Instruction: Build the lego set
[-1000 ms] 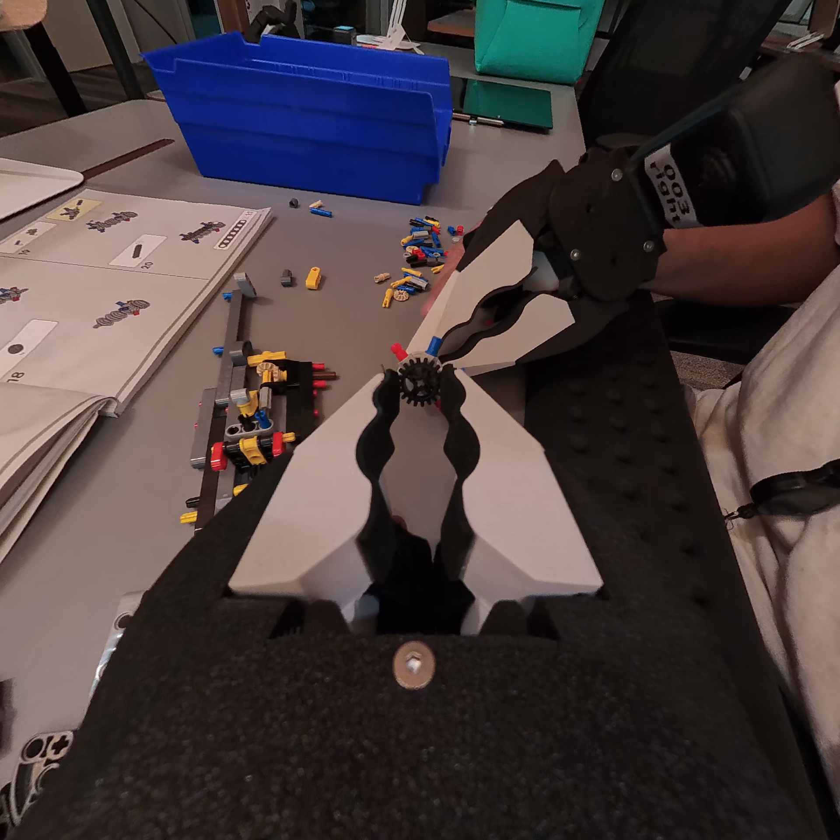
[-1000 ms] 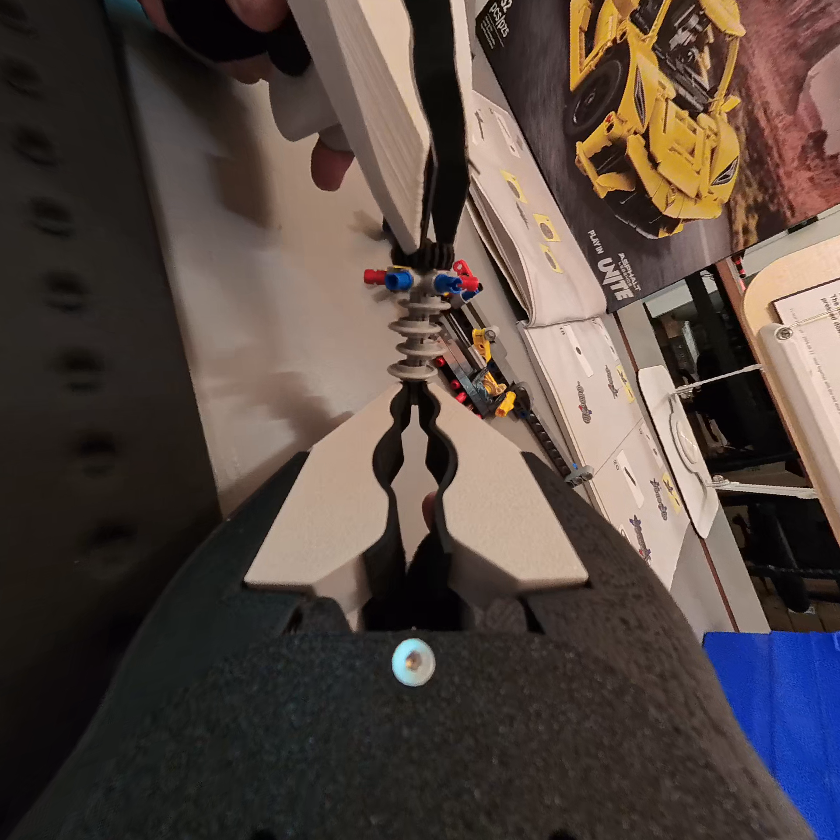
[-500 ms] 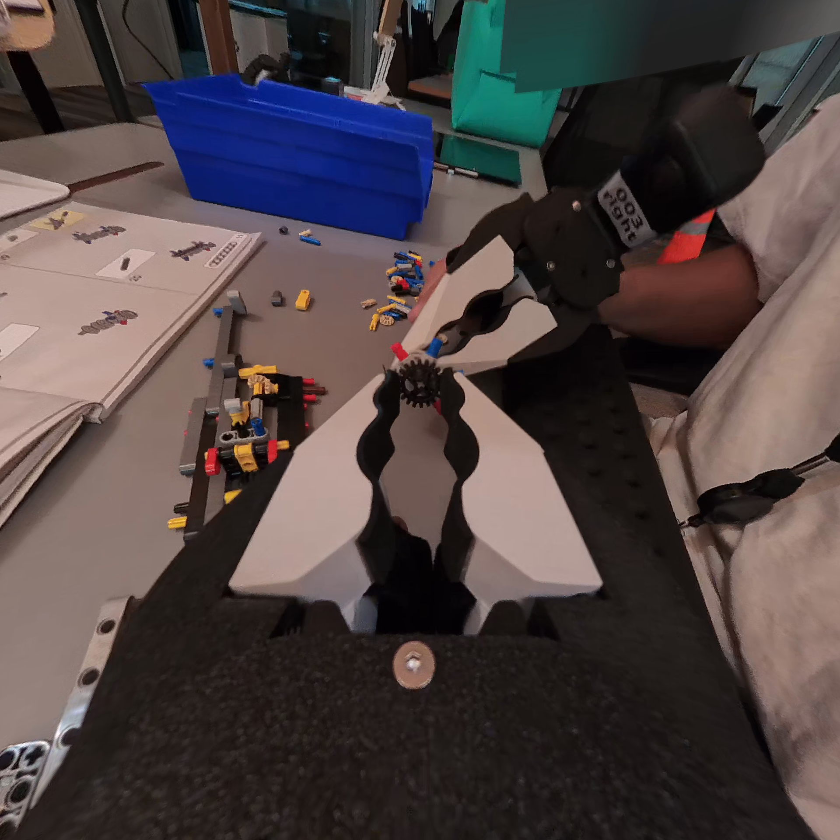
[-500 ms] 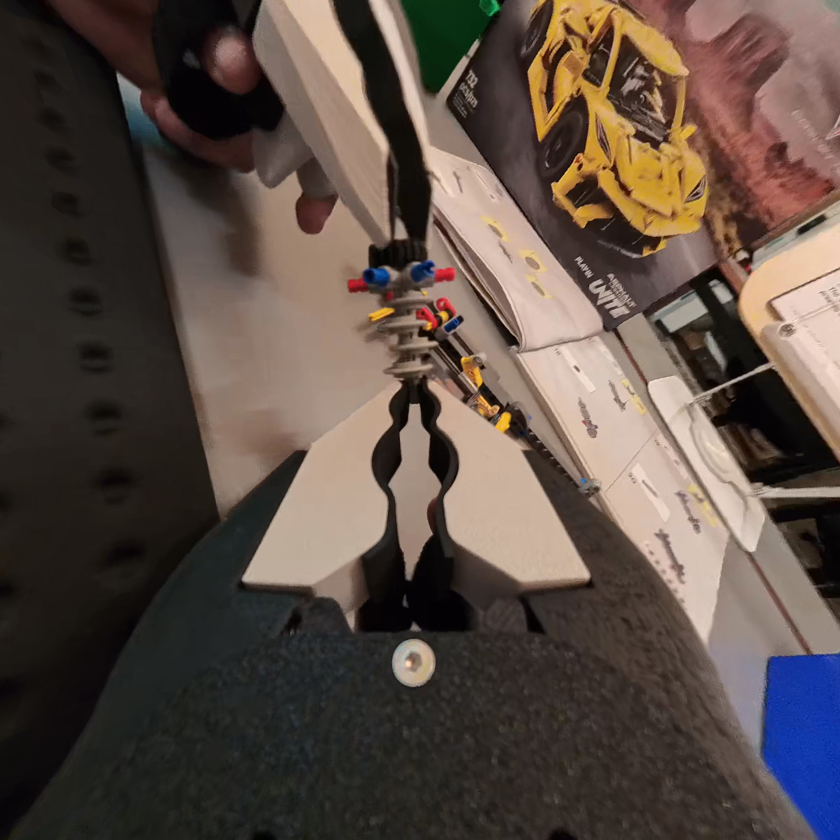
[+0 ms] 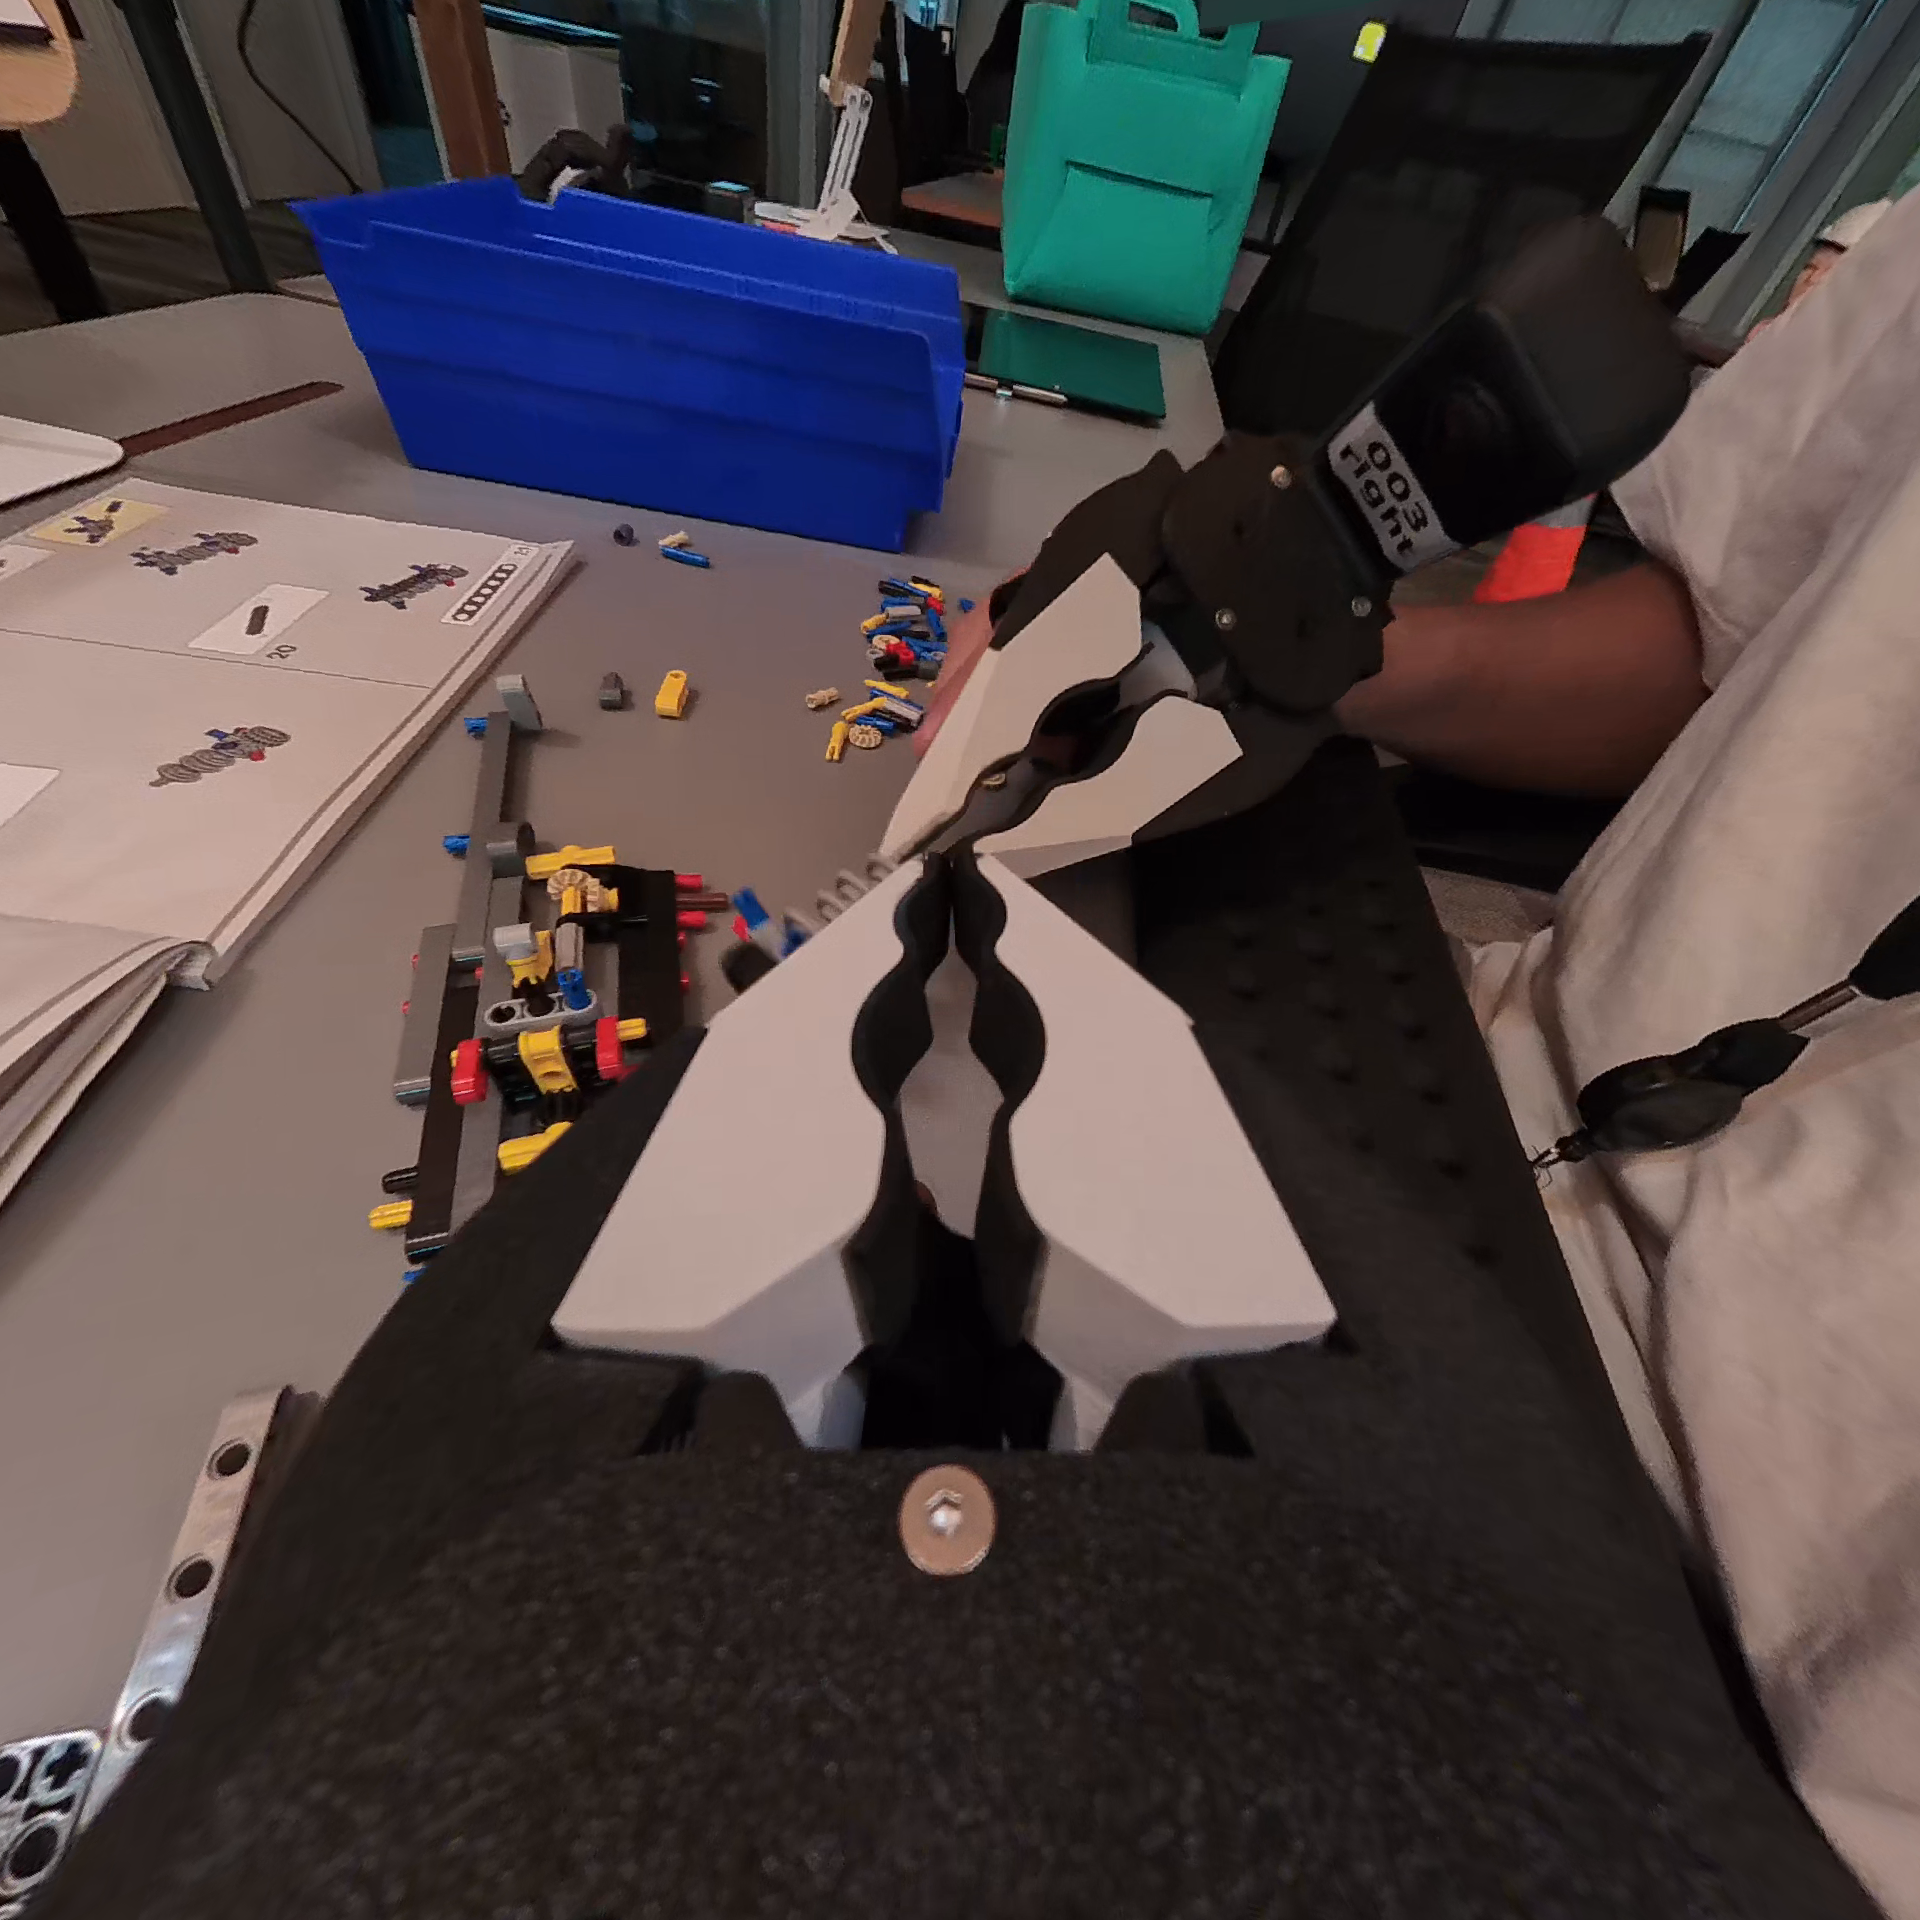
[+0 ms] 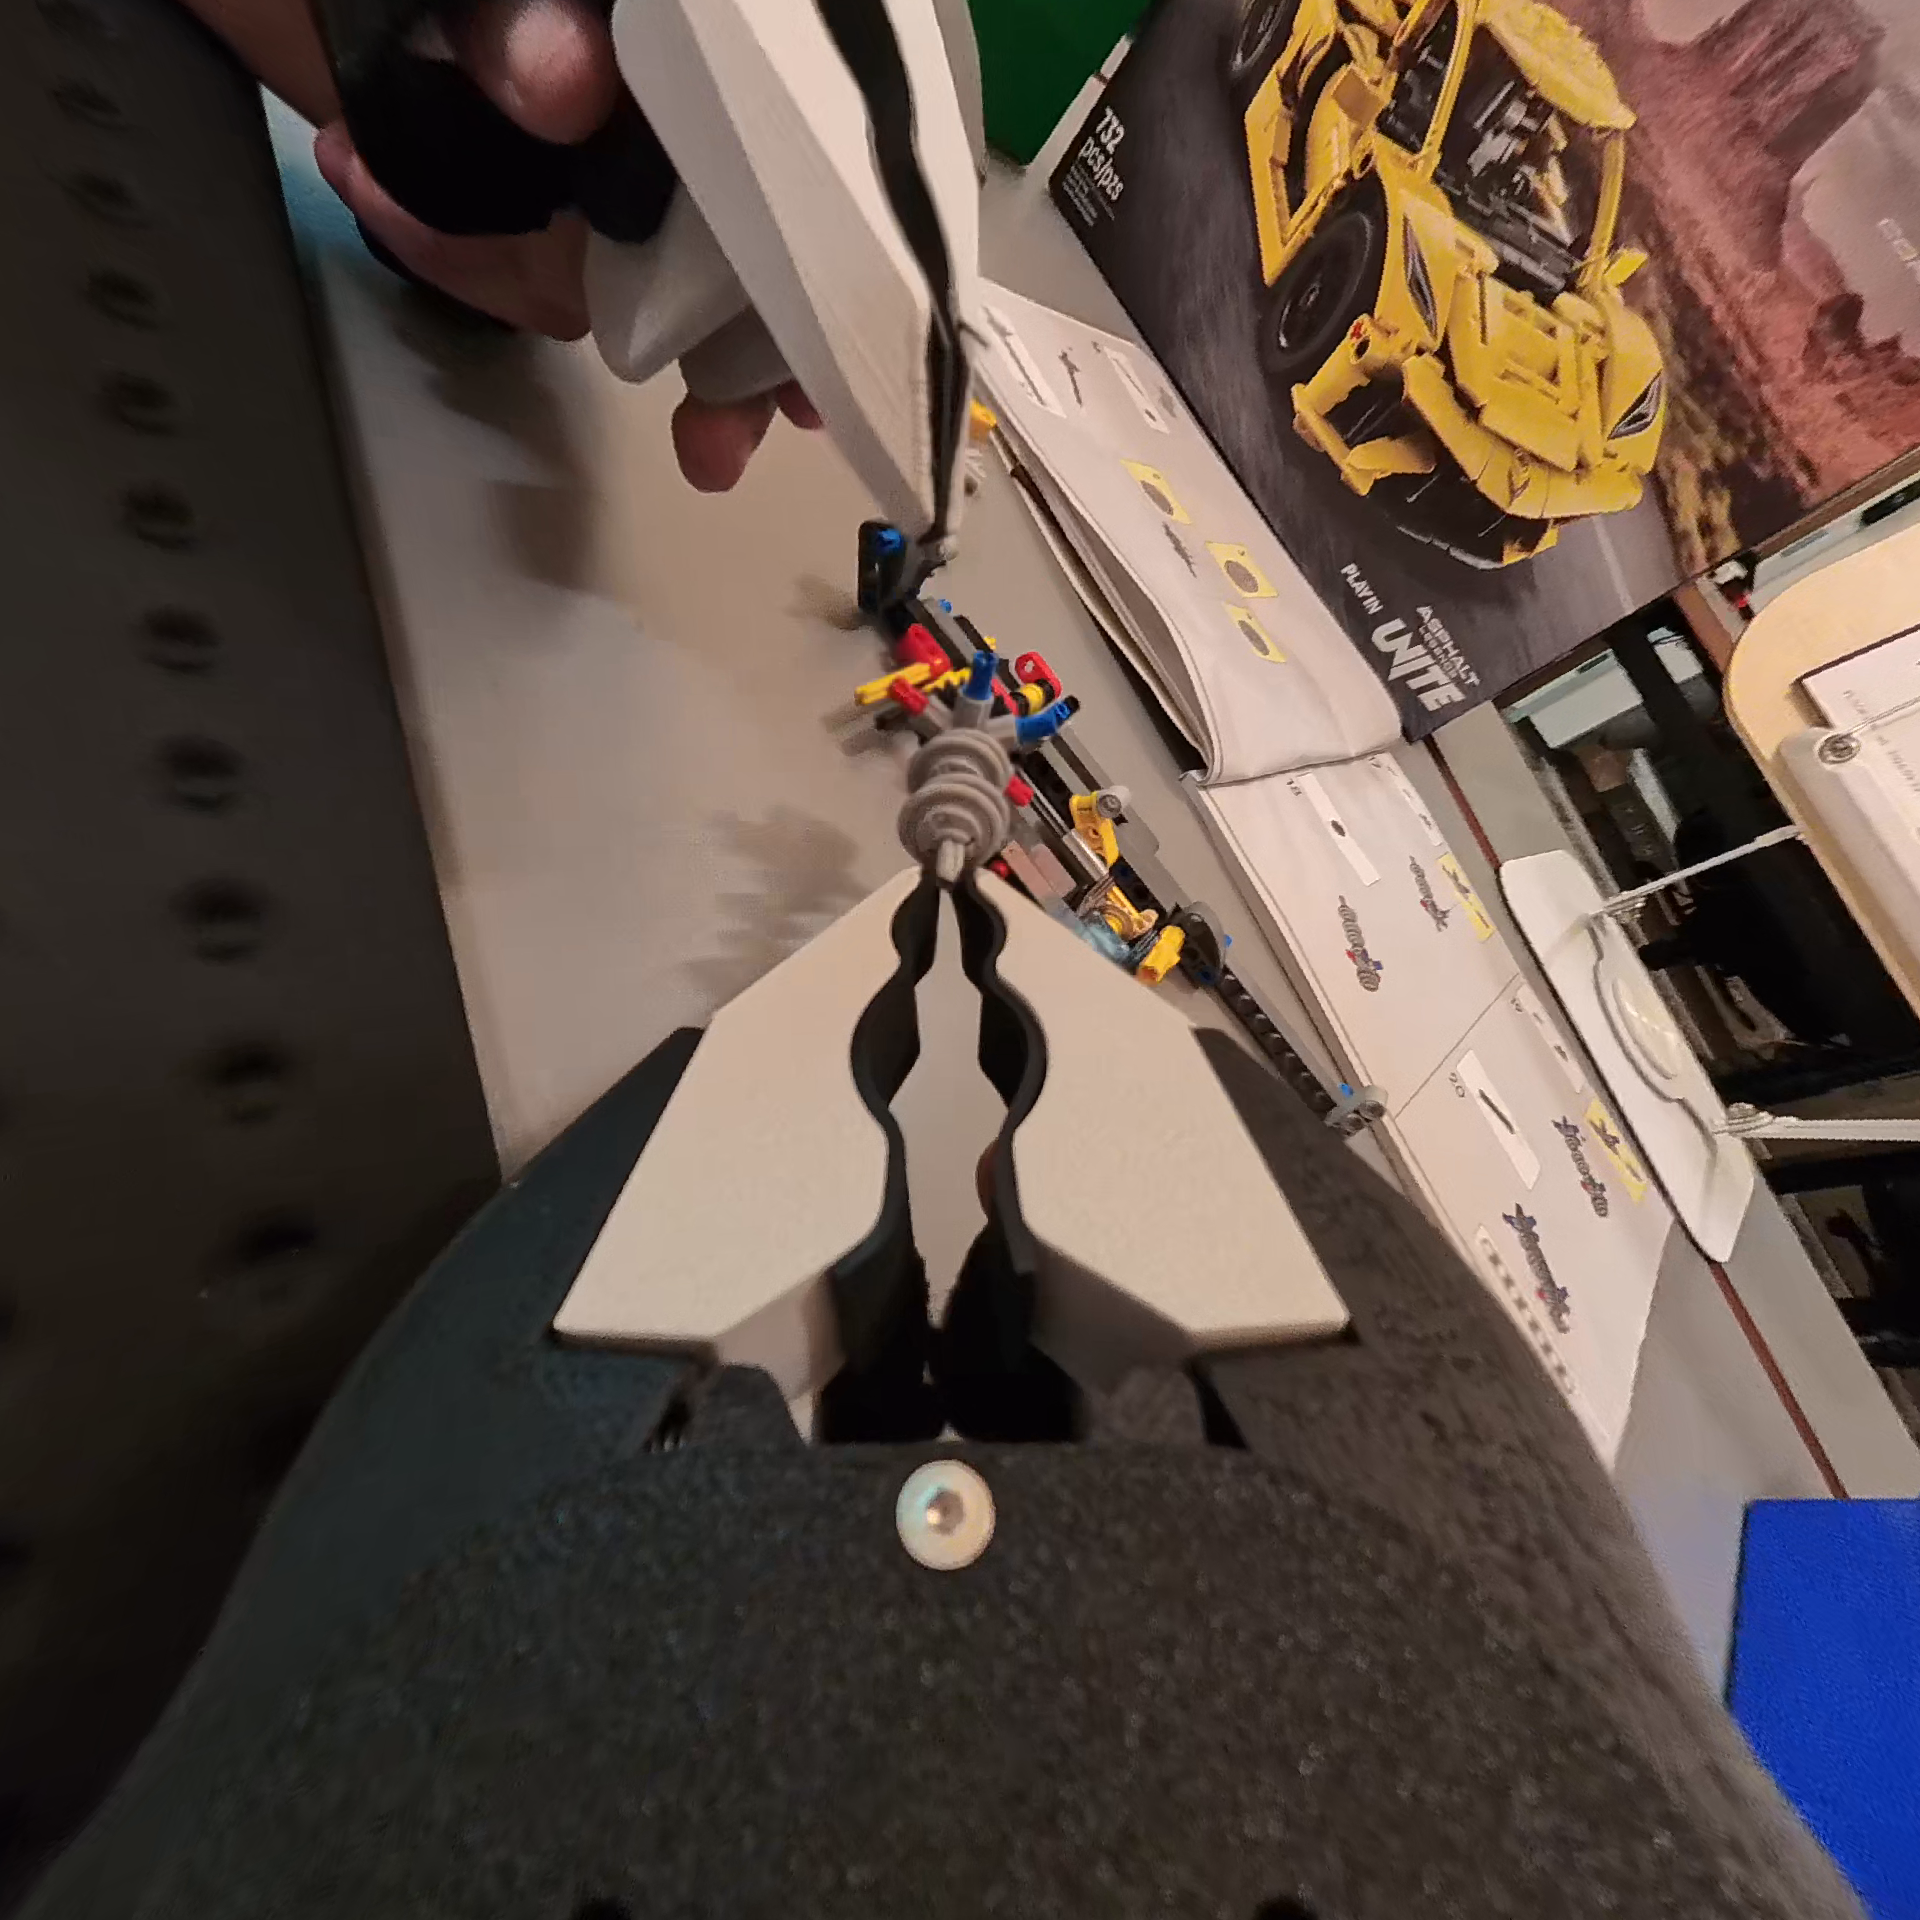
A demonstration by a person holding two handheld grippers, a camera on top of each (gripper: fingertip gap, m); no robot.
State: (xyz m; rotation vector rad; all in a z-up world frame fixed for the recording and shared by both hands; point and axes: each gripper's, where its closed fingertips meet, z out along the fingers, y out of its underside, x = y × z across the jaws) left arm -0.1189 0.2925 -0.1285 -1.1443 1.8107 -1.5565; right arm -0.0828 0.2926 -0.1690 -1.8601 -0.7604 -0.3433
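Note:
My right gripper (image 6: 948,883) is shut on the end of a grey axle assembly (image 6: 956,790) with stacked grey bushings and blue and red pins at its far end. It hangs tilted above the table. In the left wrist view the assembly (image 5: 857,885) sticks out left of the right gripper (image 5: 930,847). My left gripper (image 5: 948,868) is shut with nothing visible between its tips, right beside the right gripper's tips. It also shows in the right wrist view (image 6: 935,525). The black, grey and yellow chassis build (image 5: 520,997) lies on the table to the left.
An open instruction booklet (image 5: 208,727) lies at the left. A blue bin (image 5: 644,353) stands at the back. A pile of loose small parts (image 5: 899,649) lies behind the grippers. The set's box with a yellow car (image 6: 1455,260) stands beyond the booklet. A person's arm (image 5: 1507,686) is at the right.
My left gripper has let go of the black gear end and closed empty. The assembly now hangs from the right gripper alone and has swung to a tilt.

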